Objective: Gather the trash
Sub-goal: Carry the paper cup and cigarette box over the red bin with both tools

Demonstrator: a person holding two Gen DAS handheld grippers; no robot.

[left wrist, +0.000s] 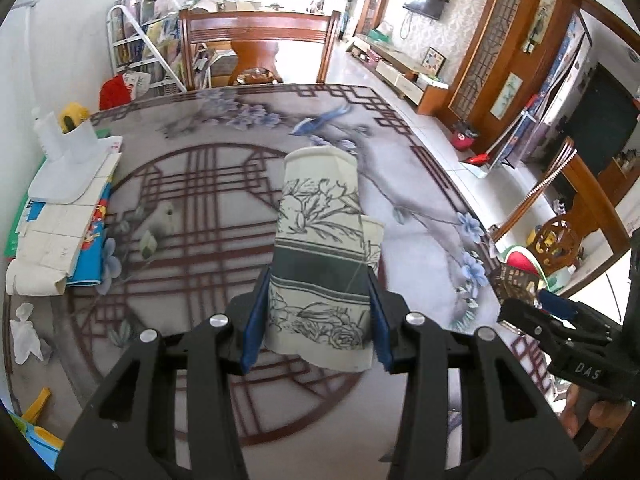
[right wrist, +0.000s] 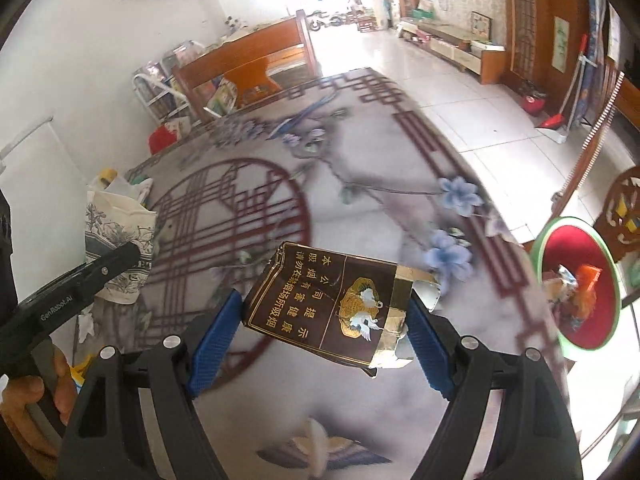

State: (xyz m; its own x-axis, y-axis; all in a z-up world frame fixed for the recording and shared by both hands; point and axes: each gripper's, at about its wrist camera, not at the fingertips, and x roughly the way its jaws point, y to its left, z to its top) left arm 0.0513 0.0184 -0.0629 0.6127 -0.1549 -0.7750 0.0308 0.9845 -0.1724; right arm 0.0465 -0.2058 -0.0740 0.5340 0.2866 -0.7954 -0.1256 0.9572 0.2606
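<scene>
The table [left wrist: 208, 208], covered in a floral lattice print, fills both views, with a chair [left wrist: 258, 46] at its 12 o'clock edge. A red bin [right wrist: 576, 284] holding wrappers stands off the table at 3 o'clock in the right wrist view. Stacked papers [left wrist: 68, 216] lie at 9 o'clock in the left view, a crumpled tissue [left wrist: 26, 334] below them. The left gripper [left wrist: 316, 322] is clamped on a crushed paper cup [left wrist: 320, 248] held above the table. The right gripper [right wrist: 320, 330] pinches a flattened cigarette pack [right wrist: 332, 306], also lifted.
</scene>
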